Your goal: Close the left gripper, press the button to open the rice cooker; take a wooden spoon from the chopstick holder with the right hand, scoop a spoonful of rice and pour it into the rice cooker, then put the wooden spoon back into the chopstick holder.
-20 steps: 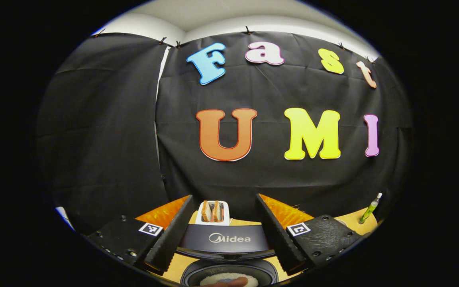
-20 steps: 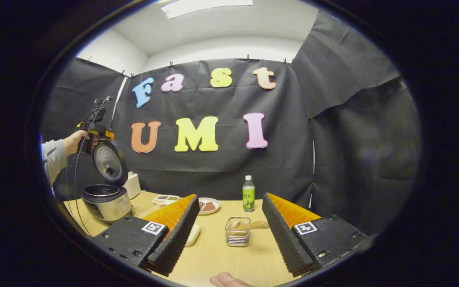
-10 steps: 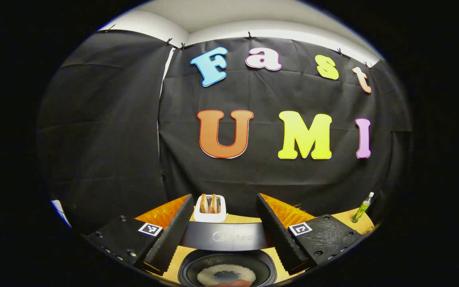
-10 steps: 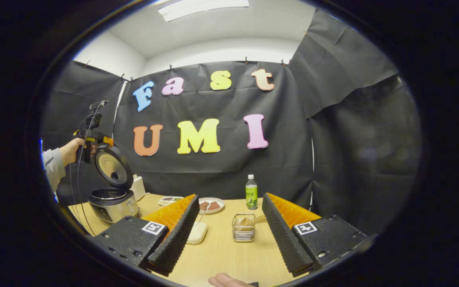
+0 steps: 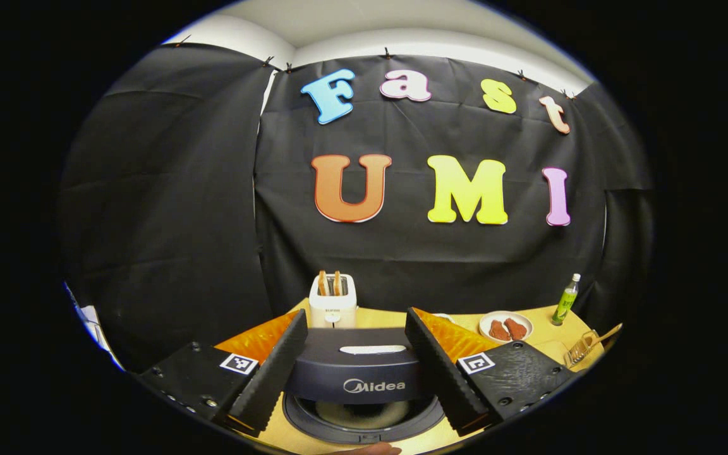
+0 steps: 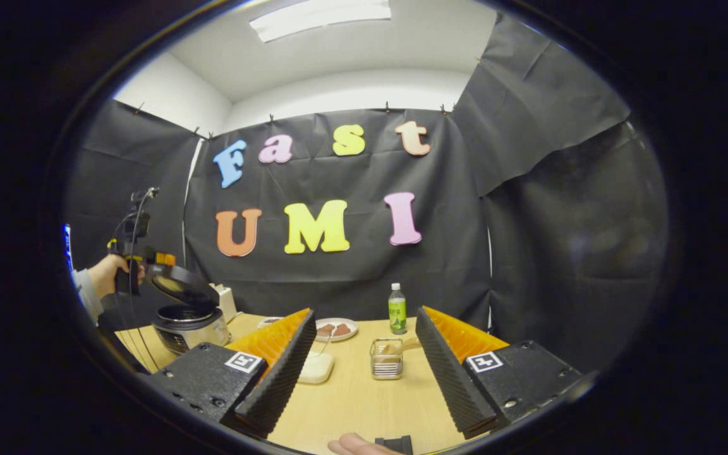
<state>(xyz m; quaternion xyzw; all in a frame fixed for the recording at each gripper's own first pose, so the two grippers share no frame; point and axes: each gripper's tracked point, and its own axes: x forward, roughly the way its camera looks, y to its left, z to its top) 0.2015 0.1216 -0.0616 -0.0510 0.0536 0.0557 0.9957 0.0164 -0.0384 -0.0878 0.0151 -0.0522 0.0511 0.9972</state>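
Observation:
The rice cooker (image 6: 190,325) stands at the table's left end with its dark lid (image 6: 184,287) tilted low over the pot. A hand (image 6: 108,278) holds my left gripper (image 6: 149,259) at the lid's raised edge. In the left gripper view the lid (image 5: 356,373) lies between the wide-apart fingers of my left gripper (image 5: 355,316), above the pot rim (image 5: 364,426). My right gripper (image 6: 364,313) hovers open over the table with nothing in it. Ahead of it stands the clear chopstick holder (image 6: 387,366) with the wooden spoon (image 6: 402,345) in it.
A white dish (image 6: 315,368) sits beside the right gripper's left finger. Farther back are a plate of meat (image 6: 335,328) and a green bottle (image 6: 396,308). A toaster (image 5: 332,300) with bread stands behind the cooker. A thumb (image 6: 354,445) shows at the bottom edge.
The cooker's lid has swung down from upright to low over the pot, and my left gripper has come down with it. The right gripper has shifted only slightly.

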